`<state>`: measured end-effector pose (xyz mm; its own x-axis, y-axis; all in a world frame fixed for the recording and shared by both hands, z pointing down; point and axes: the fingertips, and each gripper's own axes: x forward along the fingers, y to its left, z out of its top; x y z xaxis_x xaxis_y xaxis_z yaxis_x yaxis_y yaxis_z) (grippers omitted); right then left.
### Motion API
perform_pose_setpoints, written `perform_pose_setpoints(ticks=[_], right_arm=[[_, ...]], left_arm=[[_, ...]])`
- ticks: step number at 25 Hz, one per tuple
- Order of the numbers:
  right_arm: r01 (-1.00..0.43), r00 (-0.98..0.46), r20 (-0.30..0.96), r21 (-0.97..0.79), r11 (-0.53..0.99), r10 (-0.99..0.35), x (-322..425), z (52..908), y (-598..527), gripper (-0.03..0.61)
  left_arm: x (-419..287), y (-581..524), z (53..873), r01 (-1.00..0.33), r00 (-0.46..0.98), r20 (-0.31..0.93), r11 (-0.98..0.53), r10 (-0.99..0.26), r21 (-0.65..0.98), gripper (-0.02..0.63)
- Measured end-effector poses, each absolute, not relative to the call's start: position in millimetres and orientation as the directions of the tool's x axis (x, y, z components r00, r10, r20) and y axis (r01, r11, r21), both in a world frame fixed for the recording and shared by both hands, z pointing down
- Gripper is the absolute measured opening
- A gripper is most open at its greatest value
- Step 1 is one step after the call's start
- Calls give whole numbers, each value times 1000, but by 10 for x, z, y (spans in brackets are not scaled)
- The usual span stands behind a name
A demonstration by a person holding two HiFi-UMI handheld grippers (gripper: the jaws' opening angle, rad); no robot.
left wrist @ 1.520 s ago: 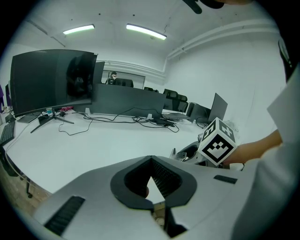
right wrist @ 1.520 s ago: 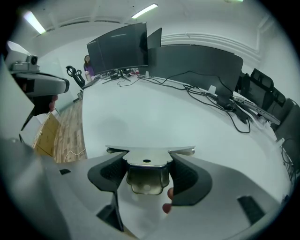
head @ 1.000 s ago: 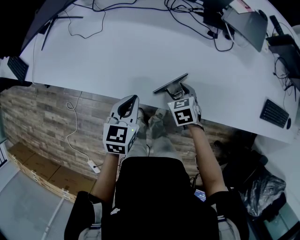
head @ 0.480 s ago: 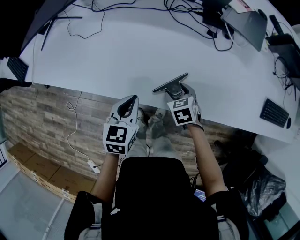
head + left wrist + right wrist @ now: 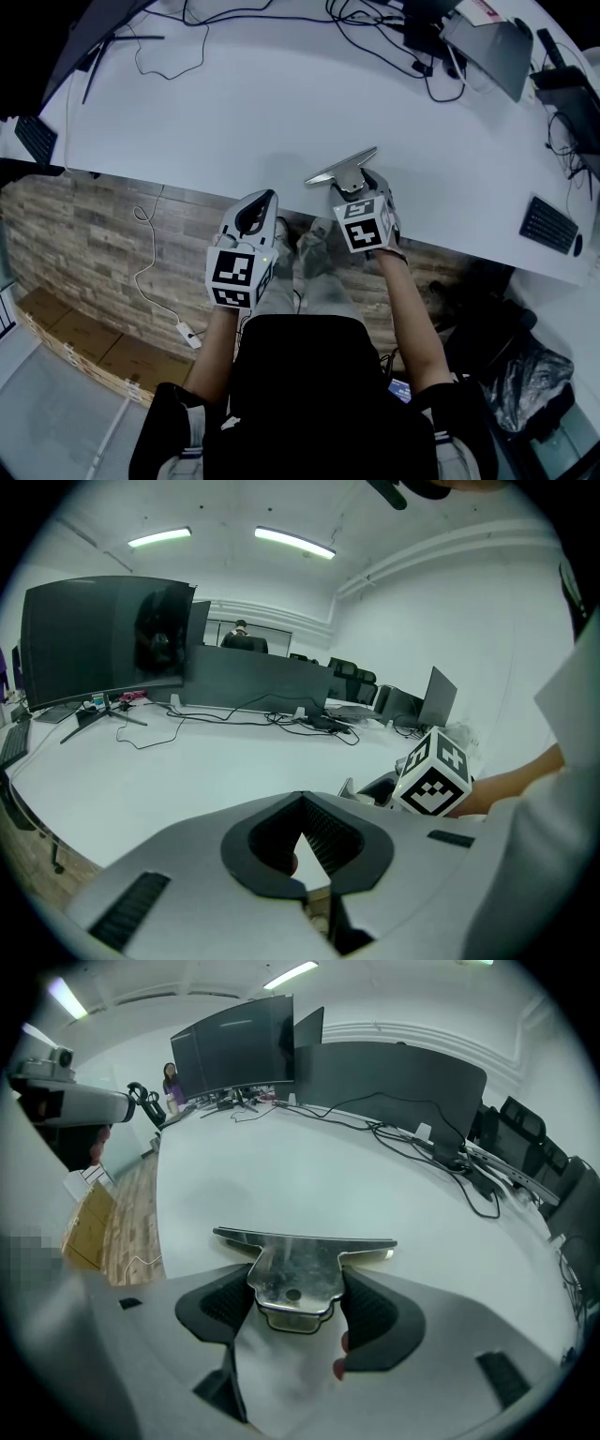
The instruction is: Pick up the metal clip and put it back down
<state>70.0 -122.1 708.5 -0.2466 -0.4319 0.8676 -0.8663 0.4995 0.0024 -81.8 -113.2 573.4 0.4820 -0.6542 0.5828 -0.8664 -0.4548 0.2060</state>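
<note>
Grip on the metal clip (image 5: pixel 298 1265) belongs to the right gripper (image 5: pixel 356 190), whose fingers (image 5: pixel 211 1302) are clamped on the clip's narrow tab from either side, so nothing needs reaching for. What the coming move turns on is how the clip sits against the surface (image 5: pixel 281 94). The clip's long axis is its wide flat bar, and it runs crosswise to the fingers, out beyond their tips. The tab points back toward the gripper body. In the head view that bar lies on a slant, its left end nearer the person and its right end farther onto the white top, just inside the near edge. Whether the bar is touching the surface or held slightly clear of it I cannot tell from either view; the right end shows a lit underside, which hints at a small gap. If it is up, I judge that setting it down calls for a short straight descent with the bar kept level, since a tilted bar would land on one end and could twist in the grasp. The left gripper (image 5: pixel 305 841) hangs just beside the right one, off the near edge and over the wood floor (image 5: pixel 94 234), its fingers (image 5: pixel 333 836) together on nothing, so it is the farther of the two from the clip and has no part to play.
</note>
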Motion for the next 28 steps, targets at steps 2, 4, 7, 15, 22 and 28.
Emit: perform_pose_setpoints(ticks=[2,4,7,15,22,28], right_arm=[[-866,-253,866,-5,500,-431,695,7090,-1215,299],[-865,-258,868,-13,501,-424,687,7097,-1204,299],[-865,-261,869,-17,502,-420,688,7082,-1186,299],[-869,-257,867,-14,495,-427,690,6981,-1161,299],[-877,-261,844,-5,481,-468,676,6746,-1196,299],[-882,-258,826,11,471,-502,679,6450,-1249,298]], left_arm=[[-822,-1144,5727,-865,483,581,-458,-655,203,11],[-837,-1152,5721,-865,483,581,-460,-656,200,11],[-853,-1153,5691,-864,483,578,-462,-657,197,11],[-838,-1152,5574,-855,497,563,-482,-660,189,11],[-822,-1190,5391,-847,509,536,-503,-673,172,11],[-806,-1259,5151,-840,522,501,-518,-690,162,11]])
